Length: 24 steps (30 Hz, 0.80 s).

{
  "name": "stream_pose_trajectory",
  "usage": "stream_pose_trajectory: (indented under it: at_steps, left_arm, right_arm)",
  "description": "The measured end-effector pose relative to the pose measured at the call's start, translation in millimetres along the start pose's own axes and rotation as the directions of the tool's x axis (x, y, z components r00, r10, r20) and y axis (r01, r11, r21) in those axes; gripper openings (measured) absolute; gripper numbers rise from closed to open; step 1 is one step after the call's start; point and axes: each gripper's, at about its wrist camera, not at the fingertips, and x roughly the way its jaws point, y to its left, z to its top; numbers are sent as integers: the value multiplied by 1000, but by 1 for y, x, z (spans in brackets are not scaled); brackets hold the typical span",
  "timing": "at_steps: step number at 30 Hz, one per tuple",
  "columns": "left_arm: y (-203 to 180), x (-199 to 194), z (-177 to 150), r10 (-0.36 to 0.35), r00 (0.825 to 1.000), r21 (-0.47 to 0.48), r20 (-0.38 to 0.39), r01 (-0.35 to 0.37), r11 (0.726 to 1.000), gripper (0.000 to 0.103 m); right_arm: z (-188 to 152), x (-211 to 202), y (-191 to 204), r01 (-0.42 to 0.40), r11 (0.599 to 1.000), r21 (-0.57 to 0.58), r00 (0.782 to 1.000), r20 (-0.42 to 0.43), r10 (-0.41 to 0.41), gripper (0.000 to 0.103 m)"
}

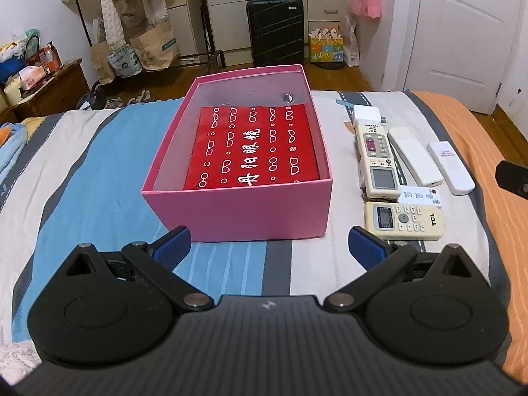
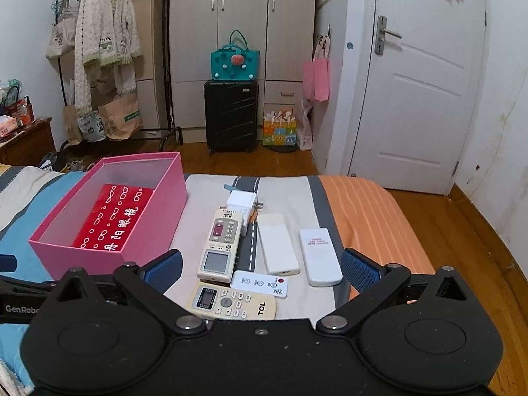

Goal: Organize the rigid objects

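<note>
A pink open box [image 1: 237, 211] [image 2: 109, 257] sits on the striped bed with a red printed case [image 1: 254, 148] [image 2: 115, 221] flat inside. Right of the box lie several remotes: a TCL remote [image 1: 402, 221] [image 2: 231, 305], a long beige remote [image 1: 376, 158] [image 2: 219, 244], a small white remote [image 1: 420, 195] [image 2: 259, 283], a white slab [image 1: 414, 156] [image 2: 277, 242], a white device [image 1: 450, 168] [image 2: 319, 257] and a white plug adapter [image 1: 366, 114] [image 2: 242, 203]. My left gripper [image 1: 269, 242] is open before the box. My right gripper [image 2: 260, 270] is open over the near remotes.
The bed [image 1: 99, 165] ends at a wooden floor [image 2: 264, 161]. Beyond stand a black suitcase [image 2: 231, 115] with a teal bag on top, a clothes rack [image 2: 102, 49], wardrobes and a white door [image 2: 425, 99]. A wooden nightstand [image 1: 49, 89] is at the left.
</note>
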Motion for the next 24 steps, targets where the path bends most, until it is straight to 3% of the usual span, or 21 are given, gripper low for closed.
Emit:
stream_pose_trajectory:
  at_steps: [24]
  left_arm:
    - [6,4,-1,-1,1000,-14,-18,1,1000,103]
  right_arm:
    - [-4,5,-1,10,1000,-3,1000,-23,-10,103]
